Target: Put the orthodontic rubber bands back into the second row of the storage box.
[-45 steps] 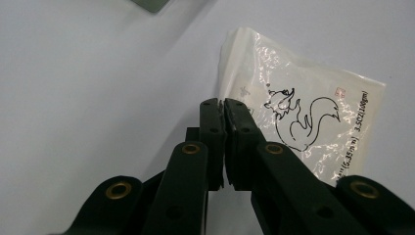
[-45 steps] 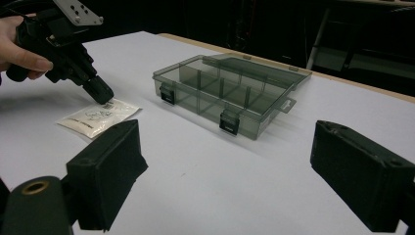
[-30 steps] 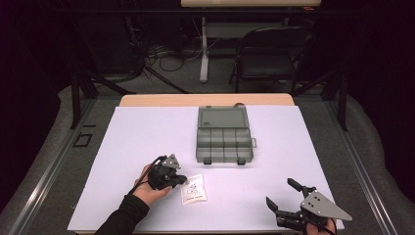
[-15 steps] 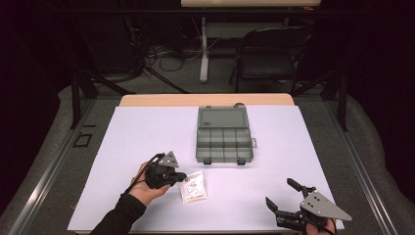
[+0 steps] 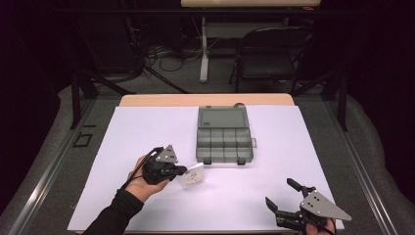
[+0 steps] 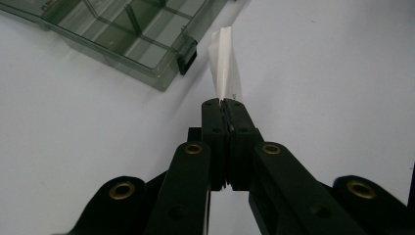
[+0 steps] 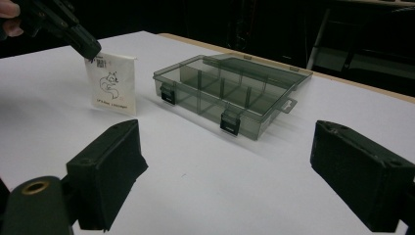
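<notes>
Pinching small white squirrel-printed packet (image 7: 111, 84) | left gripper (image 6: 224, 104) clenched on it | right gripper (image 5: 289, 198) released, jaws wide

Left gripper (image 6: 225, 102): both black jaws pressed together, with no gap visible between the tips. A small white packet (image 6: 226, 66) is pinched at its lower edge between them. The packet stands edge-on to the camera, rising from the jaw tips and folded or creased along its length; any print on it cannot be read.

Clear grey plastic box (image 6: 122, 36): upper left, resting on the white table (image 6: 333, 73), internal dividers visible. A dark latch (image 6: 187, 59) sits at its near corner, just beside the packet; contact between them cannot be determined.
</notes>
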A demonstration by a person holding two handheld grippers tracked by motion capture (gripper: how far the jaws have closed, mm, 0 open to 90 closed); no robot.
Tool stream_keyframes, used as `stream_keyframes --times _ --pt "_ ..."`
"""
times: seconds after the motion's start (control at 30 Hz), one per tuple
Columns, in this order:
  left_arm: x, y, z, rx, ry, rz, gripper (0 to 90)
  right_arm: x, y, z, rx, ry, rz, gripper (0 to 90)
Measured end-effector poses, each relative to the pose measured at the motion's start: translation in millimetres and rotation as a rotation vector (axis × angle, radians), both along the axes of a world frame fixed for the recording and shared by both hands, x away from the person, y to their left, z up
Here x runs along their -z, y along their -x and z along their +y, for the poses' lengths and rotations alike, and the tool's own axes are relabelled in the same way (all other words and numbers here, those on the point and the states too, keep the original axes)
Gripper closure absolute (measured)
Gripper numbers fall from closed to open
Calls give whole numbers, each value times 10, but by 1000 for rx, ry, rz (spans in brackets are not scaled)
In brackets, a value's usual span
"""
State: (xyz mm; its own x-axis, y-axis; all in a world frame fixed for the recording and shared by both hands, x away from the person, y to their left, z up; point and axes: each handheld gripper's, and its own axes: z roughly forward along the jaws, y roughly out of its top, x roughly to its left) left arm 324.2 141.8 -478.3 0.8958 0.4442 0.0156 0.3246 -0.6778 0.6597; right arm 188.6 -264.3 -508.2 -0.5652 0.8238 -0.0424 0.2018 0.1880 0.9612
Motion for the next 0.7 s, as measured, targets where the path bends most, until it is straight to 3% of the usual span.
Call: stream_keyframes --times 0.7 --pt "-310 -106 -65 3 4 -56 885 3 -4 2 -3 -2 0 115"
